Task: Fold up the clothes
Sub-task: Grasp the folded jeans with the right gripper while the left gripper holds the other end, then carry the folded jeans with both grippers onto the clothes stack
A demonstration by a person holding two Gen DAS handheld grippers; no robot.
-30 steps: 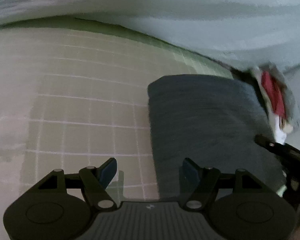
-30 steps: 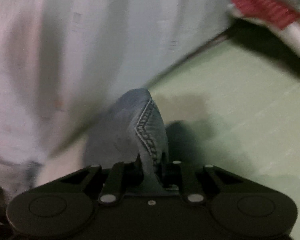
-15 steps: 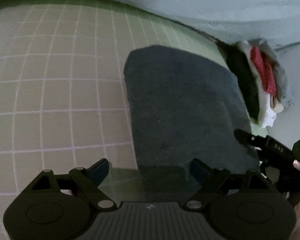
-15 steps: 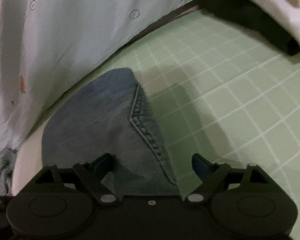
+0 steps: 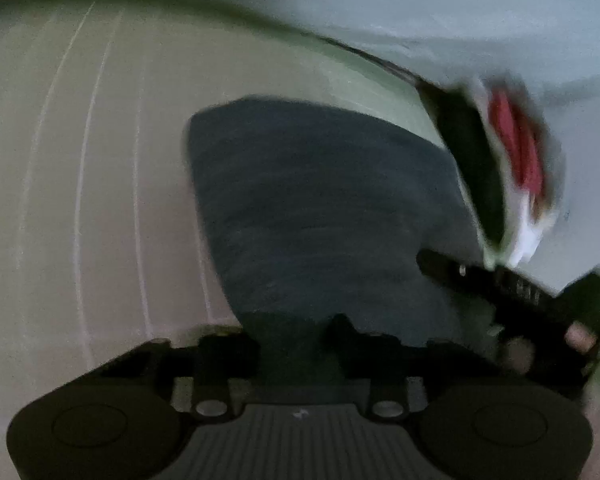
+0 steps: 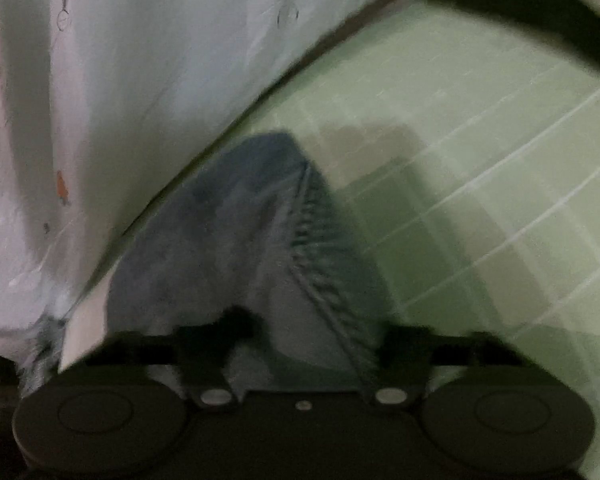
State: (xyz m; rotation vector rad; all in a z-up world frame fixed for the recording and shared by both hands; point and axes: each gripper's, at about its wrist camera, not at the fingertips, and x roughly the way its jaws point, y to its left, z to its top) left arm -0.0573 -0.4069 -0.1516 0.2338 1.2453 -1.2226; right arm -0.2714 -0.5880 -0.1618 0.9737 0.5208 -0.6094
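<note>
L gripper (image 5: 292,336), blurred, seemingly on jeans (image 5: 324,208)

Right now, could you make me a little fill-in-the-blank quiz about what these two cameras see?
1. The folded garment on the mat is made of blue ____.
2. The mat under it is pale ____ with white grid lines.
3. The left gripper is ____ on the garment's near edge.
4. In the pile of clothes beyond, one piece is bright ____.

Missing words: denim; green; shut; red

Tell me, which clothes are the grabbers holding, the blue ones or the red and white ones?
The blue denim piece, right at both grippers. The red and white pile sits off beside it, untouched.
</note>
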